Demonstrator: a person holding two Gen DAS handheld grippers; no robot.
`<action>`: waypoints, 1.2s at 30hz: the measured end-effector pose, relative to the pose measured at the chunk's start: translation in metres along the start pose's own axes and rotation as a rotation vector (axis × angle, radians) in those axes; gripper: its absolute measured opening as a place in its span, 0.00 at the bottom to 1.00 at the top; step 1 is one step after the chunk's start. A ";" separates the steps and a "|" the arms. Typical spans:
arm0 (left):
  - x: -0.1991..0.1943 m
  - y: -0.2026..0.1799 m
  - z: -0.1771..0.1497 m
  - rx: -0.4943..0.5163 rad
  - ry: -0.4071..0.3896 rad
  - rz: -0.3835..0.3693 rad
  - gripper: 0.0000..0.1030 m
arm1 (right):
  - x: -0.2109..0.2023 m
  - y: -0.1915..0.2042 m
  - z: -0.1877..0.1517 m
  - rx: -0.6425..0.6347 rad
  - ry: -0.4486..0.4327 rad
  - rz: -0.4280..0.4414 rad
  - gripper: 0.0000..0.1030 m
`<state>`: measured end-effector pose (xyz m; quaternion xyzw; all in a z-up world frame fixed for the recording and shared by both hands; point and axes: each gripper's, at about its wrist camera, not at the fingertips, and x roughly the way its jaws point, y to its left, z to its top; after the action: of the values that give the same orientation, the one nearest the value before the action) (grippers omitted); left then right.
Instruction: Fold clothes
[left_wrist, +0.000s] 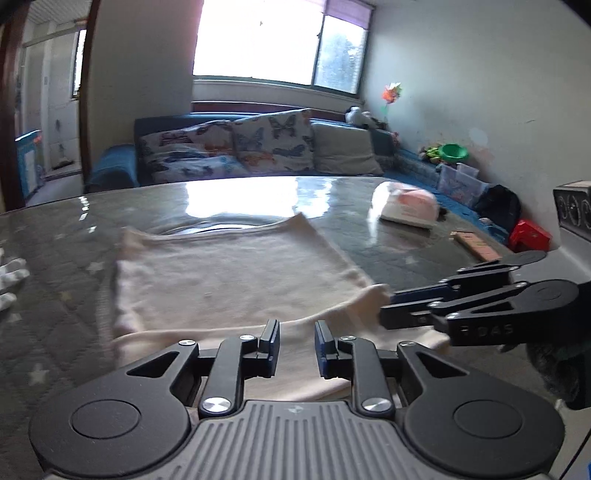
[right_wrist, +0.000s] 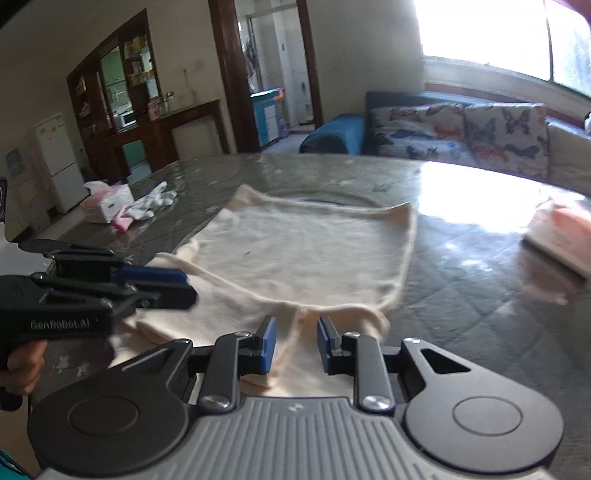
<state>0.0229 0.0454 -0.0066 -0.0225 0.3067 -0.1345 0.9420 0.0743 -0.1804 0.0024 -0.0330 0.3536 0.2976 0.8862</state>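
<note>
- Left wrist view: cream cloth (left_wrist: 236, 269) lies flat on the table (left_wrist: 66, 229), its near edge folded over in a thick band. Left gripper (left_wrist: 296, 341) hovers over that band, jaws partly open, empty. Right gripper (left_wrist: 391, 306) (seen side-on) looks closed at the cloth's corner; actual pinch unclear.
- Right wrist view: cloth (right_wrist: 306, 251) blurred; right gripper (right_wrist: 296, 341) jaws apart, fold between them, contact hidden.

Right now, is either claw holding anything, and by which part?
Nothing is held. The left claw and right claw both stand open above the near folded edge of the cream garment, which lies on the table.
</note>
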 end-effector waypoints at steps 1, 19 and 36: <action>-0.001 0.009 -0.002 -0.011 0.007 0.023 0.22 | 0.005 0.002 -0.001 0.002 0.012 0.001 0.23; -0.007 0.051 -0.006 -0.025 0.044 0.049 0.22 | 0.022 0.014 0.000 -0.038 0.046 -0.109 0.03; 0.016 0.085 -0.005 -0.105 0.094 0.159 0.22 | 0.033 0.011 0.006 0.009 0.014 -0.074 0.15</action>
<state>0.0527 0.1228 -0.0304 -0.0409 0.3580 -0.0440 0.9318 0.0913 -0.1531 -0.0127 -0.0441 0.3596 0.2629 0.8942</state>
